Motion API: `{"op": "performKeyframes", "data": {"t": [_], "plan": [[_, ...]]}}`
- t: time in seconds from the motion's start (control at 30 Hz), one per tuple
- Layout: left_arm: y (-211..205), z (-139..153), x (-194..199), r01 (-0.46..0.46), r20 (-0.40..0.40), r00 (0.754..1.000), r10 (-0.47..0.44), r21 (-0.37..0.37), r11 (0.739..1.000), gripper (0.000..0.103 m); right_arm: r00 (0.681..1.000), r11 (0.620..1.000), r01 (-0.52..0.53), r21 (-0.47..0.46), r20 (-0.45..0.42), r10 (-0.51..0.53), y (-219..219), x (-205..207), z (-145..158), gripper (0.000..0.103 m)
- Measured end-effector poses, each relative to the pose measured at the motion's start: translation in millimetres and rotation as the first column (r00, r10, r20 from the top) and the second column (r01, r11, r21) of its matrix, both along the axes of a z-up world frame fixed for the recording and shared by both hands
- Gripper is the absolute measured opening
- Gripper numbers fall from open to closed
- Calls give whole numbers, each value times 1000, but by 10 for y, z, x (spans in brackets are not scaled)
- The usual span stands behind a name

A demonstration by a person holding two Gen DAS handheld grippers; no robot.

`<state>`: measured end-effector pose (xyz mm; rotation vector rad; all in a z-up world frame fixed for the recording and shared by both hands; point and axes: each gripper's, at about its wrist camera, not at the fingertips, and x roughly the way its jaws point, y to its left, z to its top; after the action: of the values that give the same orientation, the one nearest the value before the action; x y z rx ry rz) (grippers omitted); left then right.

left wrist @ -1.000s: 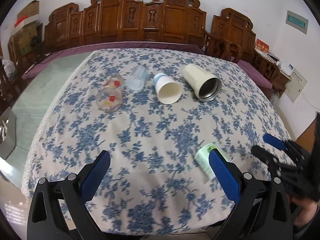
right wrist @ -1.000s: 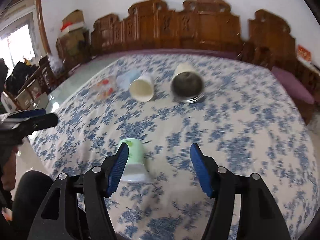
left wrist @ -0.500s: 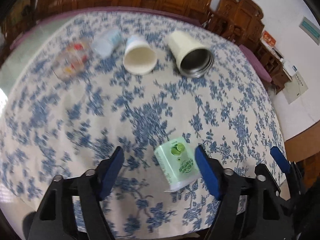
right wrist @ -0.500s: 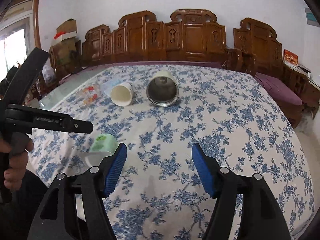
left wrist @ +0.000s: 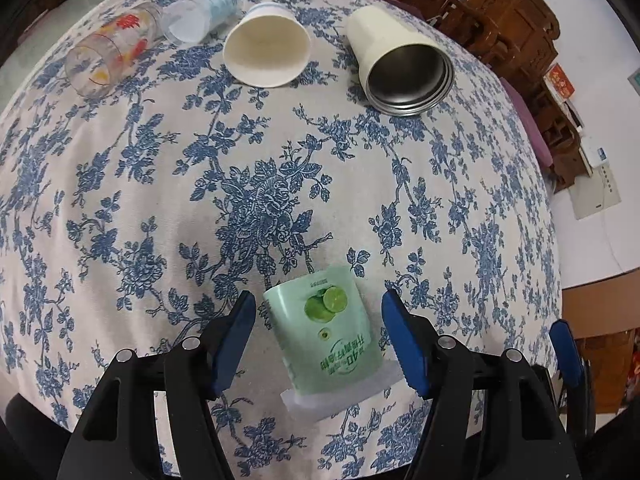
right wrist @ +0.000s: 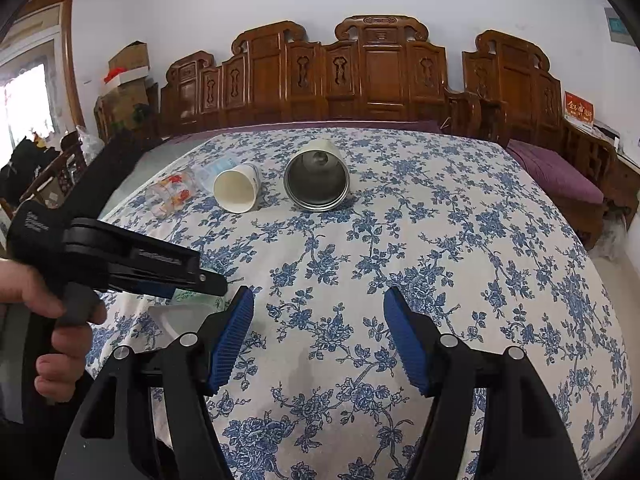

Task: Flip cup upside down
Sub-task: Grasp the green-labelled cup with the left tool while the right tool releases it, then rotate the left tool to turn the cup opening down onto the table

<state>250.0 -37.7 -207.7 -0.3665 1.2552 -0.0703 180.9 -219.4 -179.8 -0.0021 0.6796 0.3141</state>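
A blue-flowered woven cloth covers the counter (left wrist: 132, 184). The left tongs (left wrist: 316, 338) stand spread, their ribbed blue pads flanking the green lime-printed cup (left wrist: 326, 330), lying on its side, untouched. The right tongs (right wrist: 318, 334) gape over bare cloth. Beyond lie 4 toppled cups, including a steel-lined tumbler (left wrist: 396, 60).
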Motion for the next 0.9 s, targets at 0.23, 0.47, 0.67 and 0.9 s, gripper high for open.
{"op": "performKeyframes", "data": {"t": [0.23, 0.47, 0.67, 0.9], "plan": [[-81, -43, 117, 30, -33, 999, -29, 45, 999, 62, 1000, 1000, -1, 6, 1, 1, 3, -2, 1, 70], [-137, 29, 174, 82, -16, 997, -81, 75, 994, 49, 1000, 1000, -3, 13, -4, 3, 14, -13, 7, 70], [-75, 213, 295, 79, 85, 992, -90, 128, 989, 50, 1000, 1000, -9, 16, -11, 9, 18, -1, -9, 70], [-7, 328, 503, 69, 213, 969, -127, 262, 963, 50, 1000, 999, -10, 36, -28, 11, 1, 49, -49, 70]]}}
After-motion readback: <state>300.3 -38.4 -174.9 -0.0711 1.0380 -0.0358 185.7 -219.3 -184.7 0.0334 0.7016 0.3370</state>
